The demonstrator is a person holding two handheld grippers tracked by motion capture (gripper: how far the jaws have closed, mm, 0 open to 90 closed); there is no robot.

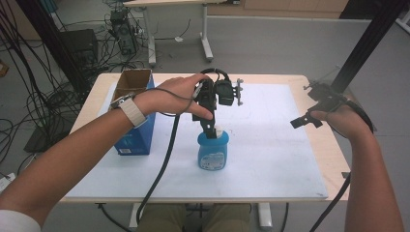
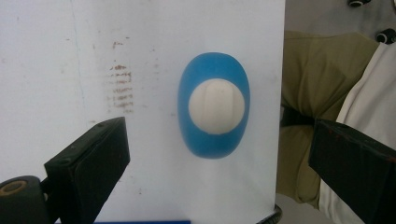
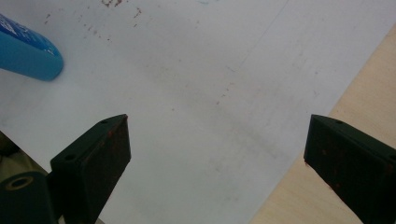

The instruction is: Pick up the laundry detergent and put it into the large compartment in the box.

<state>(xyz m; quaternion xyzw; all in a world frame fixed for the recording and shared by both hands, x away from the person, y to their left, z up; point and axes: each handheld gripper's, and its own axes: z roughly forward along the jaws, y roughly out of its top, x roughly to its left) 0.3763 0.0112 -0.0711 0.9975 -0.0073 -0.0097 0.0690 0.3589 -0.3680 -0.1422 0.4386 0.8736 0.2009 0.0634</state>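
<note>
While both hands work above the bench, near to far:
Bench edge: the wooden bench (image 1: 316,145) carries a white sheet (image 1: 270,154) over most of its top.
Bottle: a blue bottle (image 1: 212,151) with a white cap (image 2: 216,106) stands upright on the white sheet, near the front middle.
Left hand-held gripper: the left hand-held gripper (image 1: 211,126) points straight down over the bottle, its tips at the cap in the high view; in the left gripper view its jaws stand wide apart, one on each side of the bottle, touching nothing.
Right hand-held gripper: the right hand-held gripper (image 1: 303,121) hangs over the right edge of the sheet, well apart from the bottle, jaws spread wide and empty.
Box: an open cardboard box (image 1: 135,111) with blue sides stands at the left of the bench, behind the left forearm.
Floor: cables and table legs lie beyond the bench.
</note>
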